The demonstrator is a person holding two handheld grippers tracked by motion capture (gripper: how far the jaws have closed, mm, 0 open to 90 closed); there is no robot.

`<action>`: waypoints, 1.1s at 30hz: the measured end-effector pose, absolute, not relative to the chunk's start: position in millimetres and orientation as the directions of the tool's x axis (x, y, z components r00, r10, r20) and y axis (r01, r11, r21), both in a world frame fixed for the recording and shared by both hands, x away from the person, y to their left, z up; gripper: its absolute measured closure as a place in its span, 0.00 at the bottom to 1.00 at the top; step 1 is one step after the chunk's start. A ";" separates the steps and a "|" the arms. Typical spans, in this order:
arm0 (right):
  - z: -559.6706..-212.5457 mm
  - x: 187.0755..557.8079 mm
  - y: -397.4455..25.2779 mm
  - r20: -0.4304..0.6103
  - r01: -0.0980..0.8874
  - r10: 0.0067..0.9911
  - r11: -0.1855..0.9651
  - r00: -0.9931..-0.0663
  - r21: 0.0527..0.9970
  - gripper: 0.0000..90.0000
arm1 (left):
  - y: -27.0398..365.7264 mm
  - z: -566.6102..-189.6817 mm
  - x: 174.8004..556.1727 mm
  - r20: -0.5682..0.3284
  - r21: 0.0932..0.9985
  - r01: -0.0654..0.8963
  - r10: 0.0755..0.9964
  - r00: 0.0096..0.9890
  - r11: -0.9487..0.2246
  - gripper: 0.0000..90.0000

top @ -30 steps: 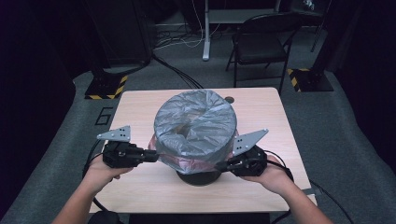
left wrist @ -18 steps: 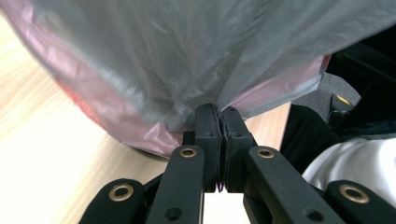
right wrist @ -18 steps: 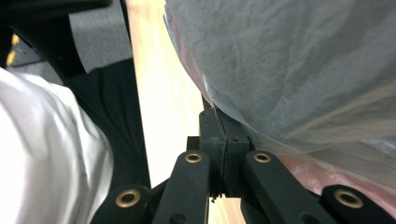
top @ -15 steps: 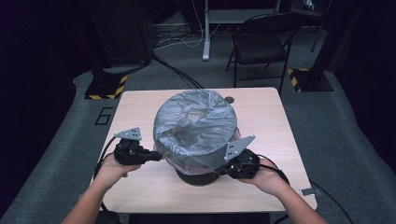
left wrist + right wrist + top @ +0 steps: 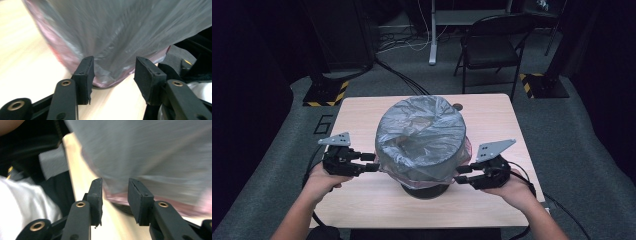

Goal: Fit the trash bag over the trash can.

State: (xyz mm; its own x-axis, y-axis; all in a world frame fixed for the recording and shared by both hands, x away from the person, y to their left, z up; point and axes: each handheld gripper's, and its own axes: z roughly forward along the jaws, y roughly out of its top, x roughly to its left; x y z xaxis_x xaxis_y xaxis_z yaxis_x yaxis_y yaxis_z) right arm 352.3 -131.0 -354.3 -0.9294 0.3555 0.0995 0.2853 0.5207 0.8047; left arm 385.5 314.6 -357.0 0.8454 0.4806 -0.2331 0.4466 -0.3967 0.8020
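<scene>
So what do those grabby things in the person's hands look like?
Each black two-jaw tool, left and right, has flat rectangular pads, brass-coloured rivets on its links, a grey three-cornered plate on top and a black cable trailing behind. The forearms are bare, no sleeves.

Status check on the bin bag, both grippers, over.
Left gripper open, jaws either side of the grey bag's hem. Right gripper open at the opposite side. Bag pulled over the black bin, pink liner beneath. Nothing obstructing.

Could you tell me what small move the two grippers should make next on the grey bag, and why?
Probably shut both on the bag's lower hem. The left gripper and right gripper each have open jaws with the hem of the grey bag between them, on opposite sides of the bin, so nothing is gripped yet.
</scene>
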 end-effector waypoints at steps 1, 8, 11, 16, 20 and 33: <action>-351.9 353.1 -135.6 0.099 0.295 0.379 0.505 -0.920 0.811 0.70 | 317.9 -352.4 386.1 -0.226 0.808 0.444 0.493 0.840 -0.387 0.54; -345.3 371.6 -152.5 0.055 0.325 0.522 0.443 -0.851 0.835 0.59 | 314.6 -306.1 403.9 -0.229 0.834 0.472 0.597 0.768 -0.287 0.43; -345.7 379.7 -155.1 0.046 0.332 0.551 0.432 -0.833 0.839 0.56 | 307.0 -283.3 411.2 -0.220 0.853 0.454 0.612 0.760 -0.257 0.40; -352.8 394.3 -153.5 0.057 0.350 0.560 0.432 -0.827 0.831 0.50 | 280.6 -271.2 433.6 -0.237 0.840 0.479 0.619 0.748 -0.257 0.37; -356.8 397.8 -149.9 0.082 0.353 0.534 0.428 -0.841 0.832 0.48 | 266.8 -275.1 440.1 -0.218 0.820 0.490 0.630 0.745 -0.295 0.38; -363.2 405.9 -136.2 0.116 0.311 0.412 0.447 -0.904 0.839 0.46 | 269.0 -293.1 441.3 -0.211 0.762 0.534 0.639 0.740 -0.366 0.55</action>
State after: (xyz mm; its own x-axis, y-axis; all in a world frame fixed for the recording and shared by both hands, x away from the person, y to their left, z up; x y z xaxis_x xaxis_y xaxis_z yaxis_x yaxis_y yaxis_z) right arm 405.9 -136.2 -363.2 -0.9039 0.4117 0.1163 0.3114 0.4467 0.8388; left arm 441.3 269.0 -293.1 0.7395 0.6392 -0.2112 0.5342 -0.3664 0.7618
